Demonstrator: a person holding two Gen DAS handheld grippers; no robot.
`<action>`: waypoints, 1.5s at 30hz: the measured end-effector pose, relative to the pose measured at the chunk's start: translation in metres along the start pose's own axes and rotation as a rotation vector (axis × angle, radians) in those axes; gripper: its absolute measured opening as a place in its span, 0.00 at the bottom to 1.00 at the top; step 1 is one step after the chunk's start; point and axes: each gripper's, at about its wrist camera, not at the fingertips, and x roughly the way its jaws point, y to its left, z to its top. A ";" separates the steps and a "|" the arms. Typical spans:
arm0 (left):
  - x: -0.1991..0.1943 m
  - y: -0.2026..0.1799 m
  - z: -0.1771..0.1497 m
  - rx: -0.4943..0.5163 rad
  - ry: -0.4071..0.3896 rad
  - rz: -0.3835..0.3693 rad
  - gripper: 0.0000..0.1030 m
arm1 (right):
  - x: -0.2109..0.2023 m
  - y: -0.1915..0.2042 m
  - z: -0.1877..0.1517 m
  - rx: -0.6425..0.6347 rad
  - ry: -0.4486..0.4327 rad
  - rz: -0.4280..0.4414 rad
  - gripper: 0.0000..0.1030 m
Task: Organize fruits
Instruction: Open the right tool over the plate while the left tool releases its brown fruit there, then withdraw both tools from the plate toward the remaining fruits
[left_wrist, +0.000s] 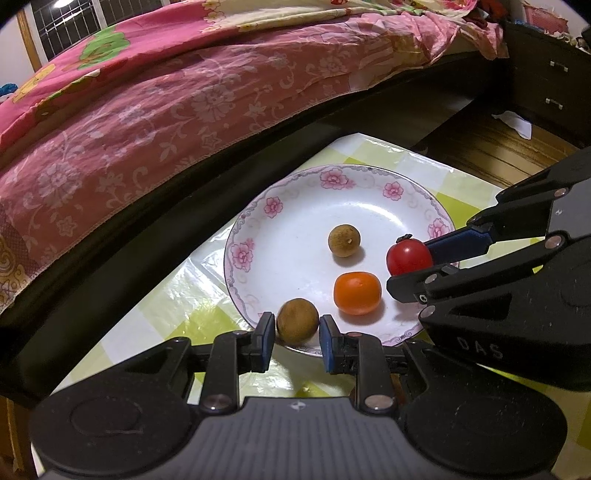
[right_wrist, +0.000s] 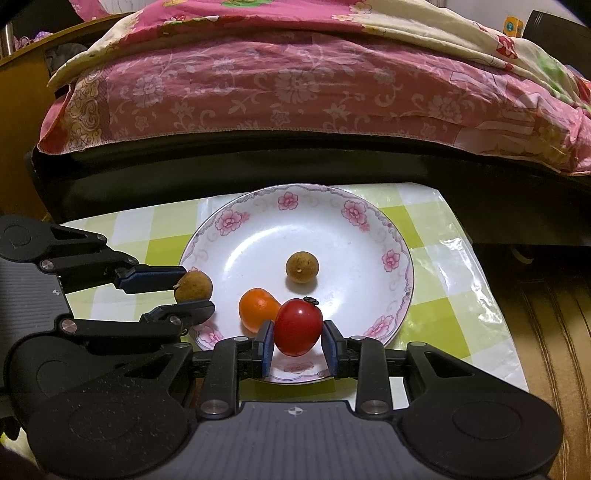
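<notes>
Pinching a brown longan (left_wrist: 297, 320) between its blue pads, the left gripper (left_wrist: 297, 332) holds the fruit over the near-left rim of the floral plate (left_wrist: 373, 199). The right gripper (right_wrist: 297, 341) clamps a red cherry tomato (right_wrist: 297, 326) (stem end up) over the near rim of the same plate; from the left wrist view that tomato (left_wrist: 409, 256) sits at the plate's right edge. Whether either fruit touches the plate cannot be told. A second longan (right_wrist: 302, 267) rests near the plate's middle, and a small orange fruit (right_wrist: 258, 307) lies on the near part of the dish, just beside the tomato. The plate stands on the checked green tablecloth (right_wrist: 436, 236), towards the tabletop's far edge, beside the pink-covered bed (right_wrist: 280, 85).
</notes>
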 end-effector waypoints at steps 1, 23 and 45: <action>0.000 0.000 0.000 -0.002 -0.001 0.000 0.34 | 0.000 0.000 0.000 0.001 -0.001 -0.001 0.26; -0.013 0.003 -0.004 -0.020 -0.030 0.006 0.39 | -0.013 -0.007 0.002 0.014 -0.060 -0.005 0.37; -0.056 -0.006 -0.026 -0.003 -0.063 -0.004 0.39 | -0.047 0.011 -0.021 -0.039 -0.078 0.030 0.36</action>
